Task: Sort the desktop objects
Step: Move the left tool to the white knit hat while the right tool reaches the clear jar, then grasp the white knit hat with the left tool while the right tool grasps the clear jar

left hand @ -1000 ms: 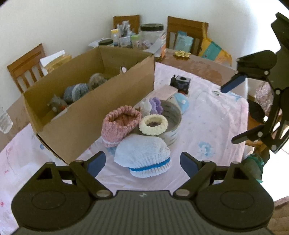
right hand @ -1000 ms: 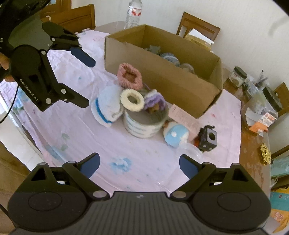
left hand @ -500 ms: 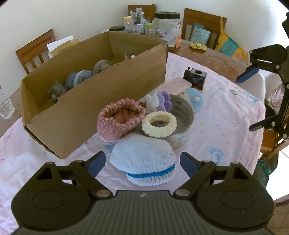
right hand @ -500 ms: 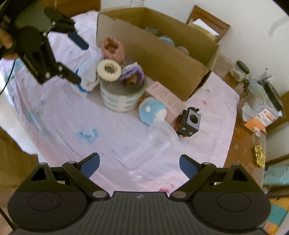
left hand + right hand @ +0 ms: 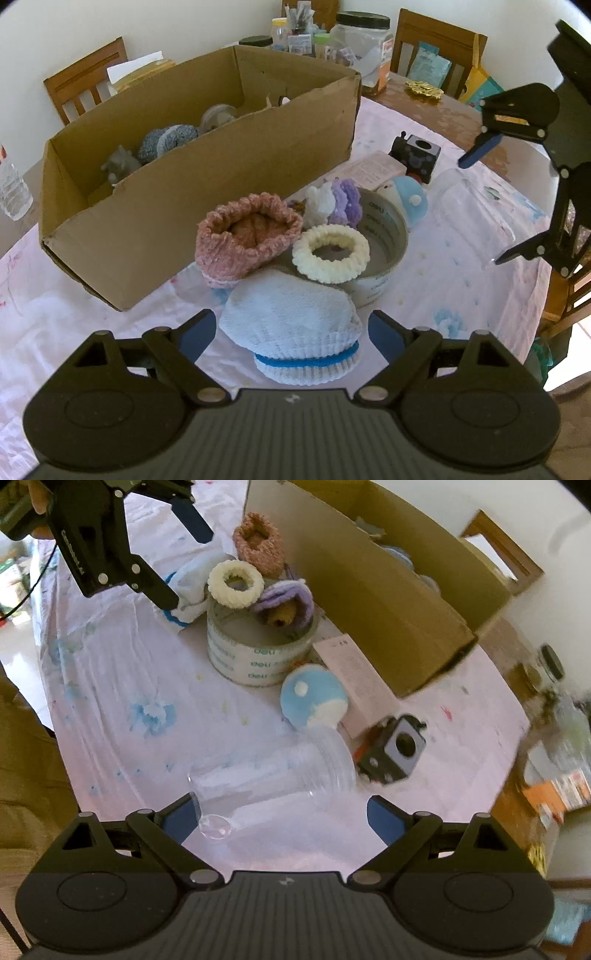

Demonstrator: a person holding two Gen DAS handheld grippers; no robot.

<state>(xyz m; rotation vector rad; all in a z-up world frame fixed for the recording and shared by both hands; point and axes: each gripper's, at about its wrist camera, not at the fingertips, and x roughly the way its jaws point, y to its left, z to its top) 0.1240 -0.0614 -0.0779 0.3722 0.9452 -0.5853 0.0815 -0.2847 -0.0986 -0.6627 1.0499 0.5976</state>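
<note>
Inside cardboard box (image 5: 207, 192), grey knitted pieces (image 5: 168, 138); both grippers' jaws spread wide, gripping nothing.

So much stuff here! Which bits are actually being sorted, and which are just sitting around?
Being sorted: white knit hat between the open left gripper, clear plastic cup before the open right gripper, pink knit pouch, cardboard box.

Just lying about: jars, chairs, water bottle.

Pale-blue hat (image 5: 291, 325), blue band
</note>
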